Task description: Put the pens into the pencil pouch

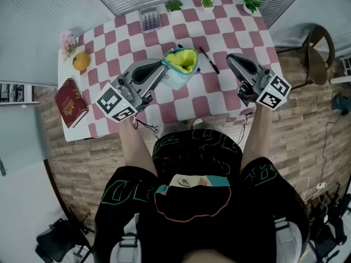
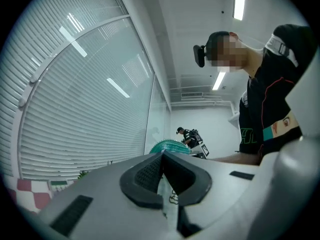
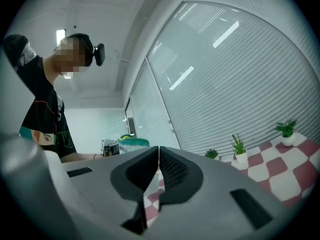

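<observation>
pouch: the pouch [image 1: 181, 63] stands open and mouth up on the table [image 1: 219, 100], mid-table, with its yellow lining showing.
pen: a black pen [image 1: 209, 60] lies flat on the checked cloth just right of the pouch, between it and the right gripper, touching neither.
dark bit: something dark pokes out at the pouch's far rim; I can't tell what it is.
left claw: the left gripper [image 1: 163, 70] has its tips at the pouch's left rim and its jaws pinch the pouch wall.
right claw: the right gripper [image 1: 230, 57] has its jaws pressed together with nothing between them.
head view only: it gives the table layout. A calculator [image 1: 149, 18] and small plants [image 1: 207, 0] are at the far edge, a red book [image 1: 71, 103] and a yellow ball [image 1: 81, 61] at the left, and a stool [image 1: 318, 48] on the wood floor to the right. It does not show the grip itself.
left gripper view only: a thin strip of pale pouch fabric is caught between the jaws, and the teal rim rises just past the tips. The right gripper's marker cube is far behind, blinds [image 2: 75, 109] are at the left, and the person's black shirt is at the right.
right gripper view only: the closed pads meet and checked cloth shows below them. The pouch and left gripper are small at the far left, and the plants stand along the blinds at the right.
left arm pose: the forearm reaches forward from the lap, and the gripper is about level, angled inward to the right at the pouch.
right arm pose: the forearm reaches forward on the right side. The gripper is near level with its tips slightly raised, aimed up the table and a little left. It is near the pen and apart from the pouch.
</observation>
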A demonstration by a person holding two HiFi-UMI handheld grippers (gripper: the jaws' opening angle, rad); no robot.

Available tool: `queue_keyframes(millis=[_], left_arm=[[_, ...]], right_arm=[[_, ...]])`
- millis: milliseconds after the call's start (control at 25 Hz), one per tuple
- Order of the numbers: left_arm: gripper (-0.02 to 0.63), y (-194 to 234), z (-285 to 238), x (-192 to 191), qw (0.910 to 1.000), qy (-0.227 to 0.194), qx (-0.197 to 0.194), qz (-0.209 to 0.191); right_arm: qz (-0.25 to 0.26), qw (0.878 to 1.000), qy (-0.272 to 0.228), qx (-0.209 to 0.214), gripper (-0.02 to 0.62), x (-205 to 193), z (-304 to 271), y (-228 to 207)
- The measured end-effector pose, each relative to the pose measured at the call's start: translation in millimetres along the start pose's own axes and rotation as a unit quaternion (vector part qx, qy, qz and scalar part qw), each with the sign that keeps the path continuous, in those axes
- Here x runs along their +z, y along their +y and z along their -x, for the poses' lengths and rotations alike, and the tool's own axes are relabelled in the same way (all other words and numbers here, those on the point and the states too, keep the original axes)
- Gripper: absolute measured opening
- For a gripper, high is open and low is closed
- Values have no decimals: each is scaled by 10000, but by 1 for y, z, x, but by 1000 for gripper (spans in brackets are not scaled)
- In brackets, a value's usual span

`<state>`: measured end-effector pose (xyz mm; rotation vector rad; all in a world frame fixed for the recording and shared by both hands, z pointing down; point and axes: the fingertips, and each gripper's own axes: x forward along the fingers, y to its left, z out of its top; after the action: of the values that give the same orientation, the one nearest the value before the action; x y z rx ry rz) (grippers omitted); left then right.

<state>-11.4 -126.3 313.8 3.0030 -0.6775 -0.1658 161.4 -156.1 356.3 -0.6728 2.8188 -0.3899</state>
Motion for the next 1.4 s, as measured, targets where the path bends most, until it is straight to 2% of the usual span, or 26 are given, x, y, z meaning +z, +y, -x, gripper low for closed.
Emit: queue_keyframes(millis=[120,280,440,640,800,960,1120,1400], left_arm=[[0,8,5,-11,9990,401,149,-90],[0,18,11,-22,9975,645,268,-86],[0,26,18,-34,9950,932,351,-86],[0,37,30,-41,9940,1008,432,1],[0,47,45,-45,9931,1049,514,80],[0,55,54,-47,9925,1086,551,108],[1,61,58,-52,9926,1077,546,153],[1,65,68,-60,9944,906,430,343]], right_arm=[[-5,9988,440,-200,9,-14,-19,-7],[35,9949,897,-452,8,-31,-42,-15],[286,9860,1511,-647,8,-51,-61,-24],[435,9728,2071,-940,8,-65,-85,-36],[268,9644,2314,-1249,9,-75,-106,-50],[164,9513,2697,-1481,9,-88,-120,-61],[118,9374,3133,-1516,9,-101,-136,-66],[212,9043,3943,-1621,9,-131,-160,-75]])
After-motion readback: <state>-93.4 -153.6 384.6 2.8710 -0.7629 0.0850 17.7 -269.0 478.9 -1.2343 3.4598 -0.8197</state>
